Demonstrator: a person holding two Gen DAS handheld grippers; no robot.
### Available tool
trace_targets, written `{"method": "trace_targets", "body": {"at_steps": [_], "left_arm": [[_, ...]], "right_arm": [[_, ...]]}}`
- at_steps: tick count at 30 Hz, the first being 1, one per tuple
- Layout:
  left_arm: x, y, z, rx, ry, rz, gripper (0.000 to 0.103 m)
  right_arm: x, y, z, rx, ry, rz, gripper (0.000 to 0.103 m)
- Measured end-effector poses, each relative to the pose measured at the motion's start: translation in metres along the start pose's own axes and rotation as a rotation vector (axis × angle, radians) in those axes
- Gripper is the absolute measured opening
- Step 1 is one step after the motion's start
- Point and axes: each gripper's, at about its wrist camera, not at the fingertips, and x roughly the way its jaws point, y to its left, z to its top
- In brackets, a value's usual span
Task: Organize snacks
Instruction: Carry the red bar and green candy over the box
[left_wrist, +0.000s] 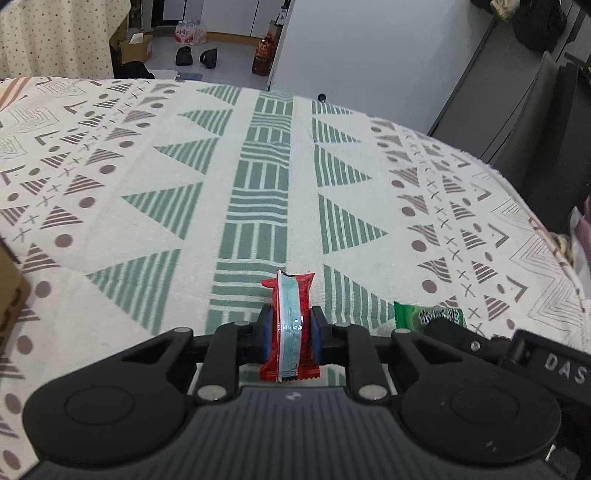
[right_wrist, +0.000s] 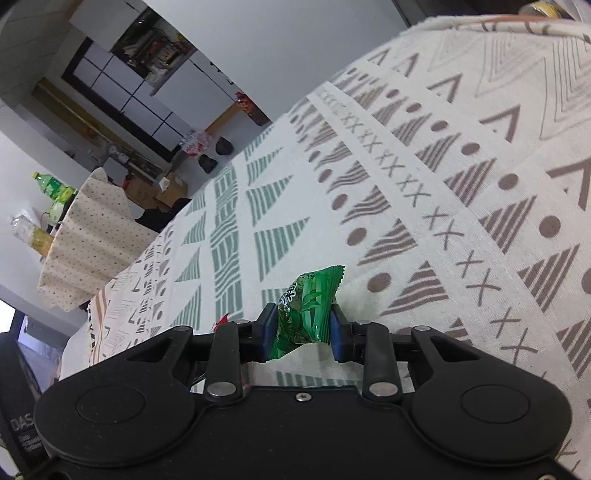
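While the left gripper (left_wrist: 290, 328) clamps a red snack packet (left_wrist: 291, 325) edge-on between its blue pads (left_wrist: 266, 334), the packet stands upright, its glossy foil showing a pale blue-white stripe down the seam and crimped ends above and below the jaws. It hangs over a woven tablecloth (left_wrist: 147, 177) — cream, printed with green striped triangles, brown dots and small crosses. Just to the right in the left wrist view, a green snack packet (left_wrist: 428, 315) shows above the black body of the other tool.

From the right wrist view, the right gripper (right_wrist: 303, 328) pinches that green snack packet (right_wrist: 308, 306) — shiny, crinkled film with a serrated top edge, bent slightly to one side between the pads. A sliver of red wrapper shows at its left. Both tools have matte black bodies with ribbed plastic and round metal pivots.
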Motion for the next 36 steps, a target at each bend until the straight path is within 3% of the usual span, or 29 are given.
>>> {"method": "trace_targets", "body": {"at_steps": [11,36], "left_arm": [[-0.056,0.034,0.005,-0.034,-0.068,0.008,0.019],[-0.194,0.144,0.012,-0.106,-0.187,-0.004,0.019]], "right_arm": [[-0.022,0.038,-0.002,-0.043,-0.055,0.047,0.029],[-0.071,0.173,-0.045,-0.350,-0.164,0.103,0.029]]}}
